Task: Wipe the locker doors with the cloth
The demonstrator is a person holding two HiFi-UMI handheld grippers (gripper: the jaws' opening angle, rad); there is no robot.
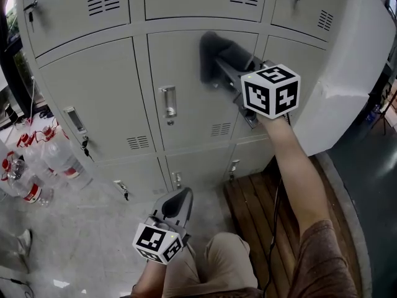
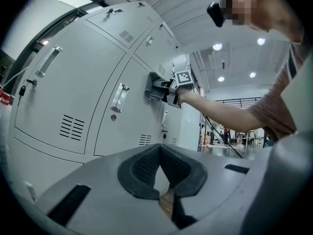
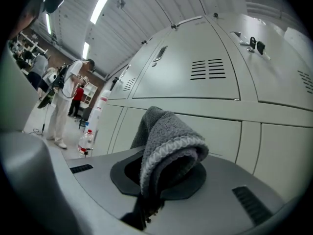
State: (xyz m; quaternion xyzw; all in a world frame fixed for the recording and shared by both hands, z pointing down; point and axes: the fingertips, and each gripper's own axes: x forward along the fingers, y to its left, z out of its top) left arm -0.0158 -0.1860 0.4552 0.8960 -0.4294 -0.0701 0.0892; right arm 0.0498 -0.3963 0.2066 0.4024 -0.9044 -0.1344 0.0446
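Here right gripper (image 1: 219, 68) presses its clamped cloth (image 1: 209, 47) on a grey locker door (image 1: 186, 67); left gripper (image 1: 180, 197) closed

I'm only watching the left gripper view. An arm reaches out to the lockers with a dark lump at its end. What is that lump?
Observer: A grey cloth, folded over and clamped in the right gripper; the right gripper view shows its knitted pale edge.
Operator: What's on the floor below that arm?
Observer: A wooden slatted board, seen in the head view.
Operator: Anything else down there?
Observer: Clear water bottles with red labels, on the floor left of the lockers.
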